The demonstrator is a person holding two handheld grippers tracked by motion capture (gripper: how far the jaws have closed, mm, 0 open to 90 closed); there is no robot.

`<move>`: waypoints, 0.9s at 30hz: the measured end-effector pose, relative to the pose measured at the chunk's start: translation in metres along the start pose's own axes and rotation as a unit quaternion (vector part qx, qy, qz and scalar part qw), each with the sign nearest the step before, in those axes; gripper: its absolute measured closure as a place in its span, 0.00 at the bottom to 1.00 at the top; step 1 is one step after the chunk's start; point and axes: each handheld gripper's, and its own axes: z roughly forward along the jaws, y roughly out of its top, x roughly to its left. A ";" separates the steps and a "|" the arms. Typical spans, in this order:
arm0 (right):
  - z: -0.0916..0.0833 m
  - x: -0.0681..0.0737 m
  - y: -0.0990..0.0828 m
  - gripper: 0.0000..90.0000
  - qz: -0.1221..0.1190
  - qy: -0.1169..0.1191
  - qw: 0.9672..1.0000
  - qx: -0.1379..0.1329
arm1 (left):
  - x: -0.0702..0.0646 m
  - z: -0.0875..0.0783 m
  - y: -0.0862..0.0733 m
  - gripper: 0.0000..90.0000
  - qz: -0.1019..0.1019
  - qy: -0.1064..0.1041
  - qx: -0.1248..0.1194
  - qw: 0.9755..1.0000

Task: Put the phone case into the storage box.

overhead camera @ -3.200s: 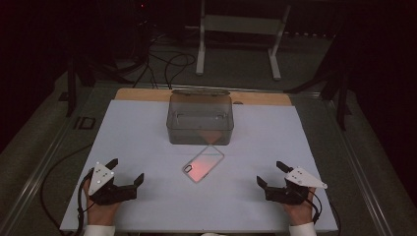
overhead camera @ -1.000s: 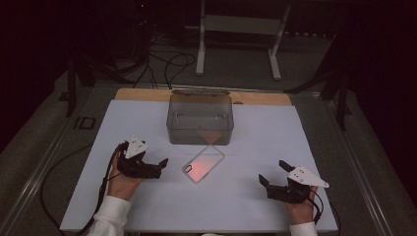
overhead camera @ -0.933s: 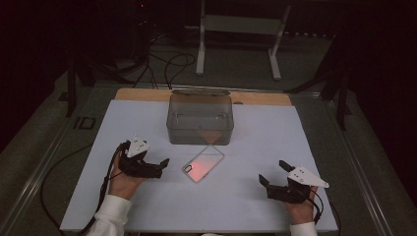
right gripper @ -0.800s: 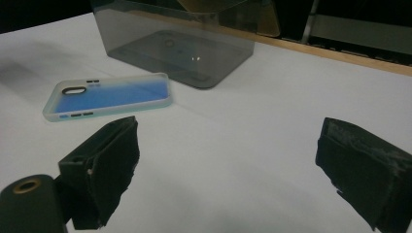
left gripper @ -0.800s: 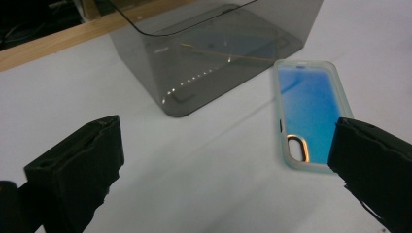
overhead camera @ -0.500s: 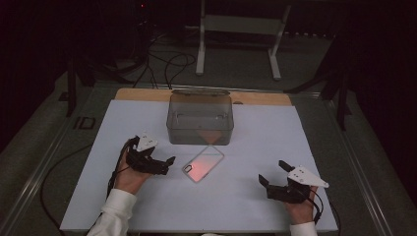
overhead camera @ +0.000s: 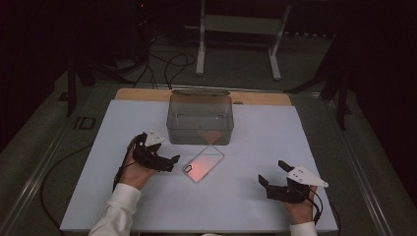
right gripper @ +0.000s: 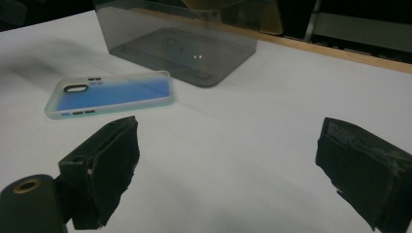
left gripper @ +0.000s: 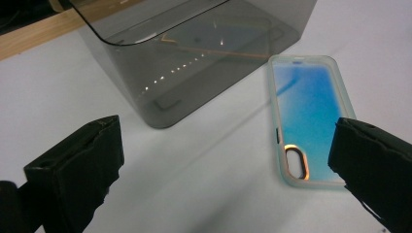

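White tabletop (overhead camera: 305, 137) lies bare around the right gripper (overhead camera: 275, 173), parked near the front edge with jaws spread wide. Nearer the middle, the left gripper (overhead camera: 170, 161), jaws equally wide, sits just beside the phone case (overhead camera: 202, 163), which lies flat against the smoky plastic box (overhead camera: 199, 118). The case looks light, thin and bendy; its long rims seem the likeliest hold.

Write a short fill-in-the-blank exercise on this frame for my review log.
1. The phone case lies flat on the white table in front of the smoky clear ____.
2. The gripper nearest the case is the ____ one.
3. The right gripper has its jaws ____.

Missing words: box; left; open
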 end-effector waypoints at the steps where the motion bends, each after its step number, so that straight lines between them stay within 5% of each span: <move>1: 0.000 0.000 0.000 0.10 0.000 0.000 1.000 0.000 | 0.000 0.001 0.001 0.00 0.000 0.000 0.003 1.000; 27: 0.000 0.000 0.000 0.10 -0.002 0.003 1.000 0.003 | -0.006 0.039 0.021 0.01 0.006 -0.016 0.075 0.997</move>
